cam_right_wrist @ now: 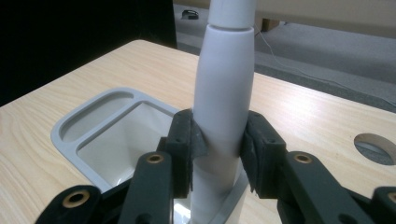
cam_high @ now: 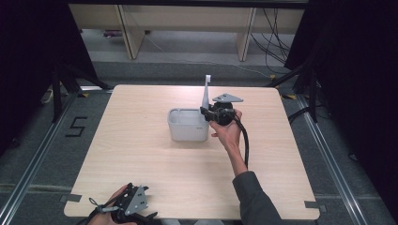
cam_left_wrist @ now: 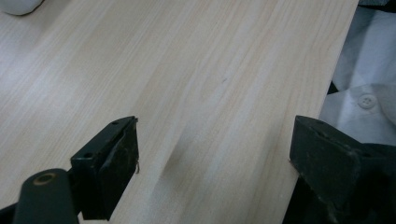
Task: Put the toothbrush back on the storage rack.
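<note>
Start from the table (cam_high: 141, 178), the biggest thing before you, and take the grey bin (cam_high: 187, 124) near its middle as your landmark. The bin is a deep rectangular tub with rounded corners, and the right gripper view shows a shallow ledge pocket along one end of its rim.

At the bin's right edge stands the white handle (cam_right_wrist: 223, 93), upright, its lower end dropping just inside the rim and its slim top rising well above the bin. Your right gripper (cam_high: 210, 114) is clamped on it: both pads press the thick, swelling part of the shaft from either side.

Judging by its look, the handle is smooth moulded plastic, stiff and light, and probably slippery where it tapers. The fat middle where you already hold it seems the best place; higher up the narrow neck would give the pads less to bite on and let it swing. Keep it vertical so it does not lever against the bin's rim.

Your left gripper (cam_high: 123, 209) sits well away from the bin, at the table's near edge, jaws wide apart over bare wood with nothing between them.
</note>
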Available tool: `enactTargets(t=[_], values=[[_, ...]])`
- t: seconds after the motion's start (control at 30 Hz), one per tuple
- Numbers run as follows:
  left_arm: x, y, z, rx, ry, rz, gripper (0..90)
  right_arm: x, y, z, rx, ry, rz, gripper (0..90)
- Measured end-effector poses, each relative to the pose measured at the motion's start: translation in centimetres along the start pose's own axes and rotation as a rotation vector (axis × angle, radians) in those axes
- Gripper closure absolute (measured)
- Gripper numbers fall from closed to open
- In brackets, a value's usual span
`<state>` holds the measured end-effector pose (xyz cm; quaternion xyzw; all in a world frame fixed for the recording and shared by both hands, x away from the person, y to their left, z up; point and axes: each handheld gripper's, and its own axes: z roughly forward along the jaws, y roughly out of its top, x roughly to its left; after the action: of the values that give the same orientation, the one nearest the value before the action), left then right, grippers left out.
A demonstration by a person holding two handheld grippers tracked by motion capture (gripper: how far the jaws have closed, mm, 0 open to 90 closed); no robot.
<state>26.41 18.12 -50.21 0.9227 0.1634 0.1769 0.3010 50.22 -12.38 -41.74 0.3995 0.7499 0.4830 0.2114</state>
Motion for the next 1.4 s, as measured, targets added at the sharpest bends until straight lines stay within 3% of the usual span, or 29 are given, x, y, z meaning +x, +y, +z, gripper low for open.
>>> enactTargets(t=[0.03,0.17,0.23,0.57,0.63,0.87,0.9,0.93,1.03,1.2,1.27,1.3,1.33,1.4], values=[[-0.2,0.0,0.1,-0.023,0.013,-0.012,15.4,0.0,0.0,0.0,0.0,0.0,0.0,66.2],[0.0,0.0,0.0,0.0,-0.002,-0.003,15.4,0.0,-0.1,-0.1,0.014,-0.008,-0.003,66.1],[-0.2,0.0,0.0,-0.026,0.016,-0.013,15.4,0.0,-0.2,-0.1,0.015,-0.009,-0.004,66.1],[-0.1,0.0,0.0,-0.023,0.018,-0.012,15.4,-0.1,-0.2,0.0,0.019,-0.011,-0.021,66.2],[-0.2,0.0,0.0,-0.025,0.015,-0.016,15.4,0.1,-0.3,0.0,0.026,-0.022,-0.006,66.2],[-0.1,-0.1,0.0,-0.02,0.017,-0.009,15.4,0.0,-0.4,0.3,0.02,-0.023,-0.042,67.2],[-0.1,-0.1,0.1,-0.021,0.019,-0.009,15.4,0.1,-0.5,0.2,0.019,-0.016,-0.009,67.0],[-0.1,-0.1,0.0,-0.018,0.017,-0.008,15.4,0.1,-0.4,0.1,0.005,-0.014,0.005,65.8],[-0.2,-0.1,0.0,-0.022,0.015,-0.012,15.4,0.1,-0.3,0.0,0.002,-0.013,-0.028,63.1],[-0.2,-0.1,0.1,-0.019,0.014,-0.013,15.4,0.0,-0.3,-0.8,-0.013,-0.013,0.008,52.6],[0.0,-0.1,0.0,-0.002,-0.002,-0.01,15.4,-0.1,-0.3,-0.9,-0.018,-0.013,-0.001,51.1],[0.0,0.0,0.0,-0.002,-0.005,-0.01,15.4,0.0,-0.3,-1.1,-0.02,-0.014,0.022,49.4],[0.0,0.0,0.0,-0.006,0.004,-0.009,15.4,-0.2,-0.3,-1.3,-0.032,-0.014,0.005,48.0],[-0.1,-0.1,0.0,-0.023,0.016,-0.016,15.4,-0.3,-0.4,-1.8,-0.03,-0.016,0.026,46.9]])
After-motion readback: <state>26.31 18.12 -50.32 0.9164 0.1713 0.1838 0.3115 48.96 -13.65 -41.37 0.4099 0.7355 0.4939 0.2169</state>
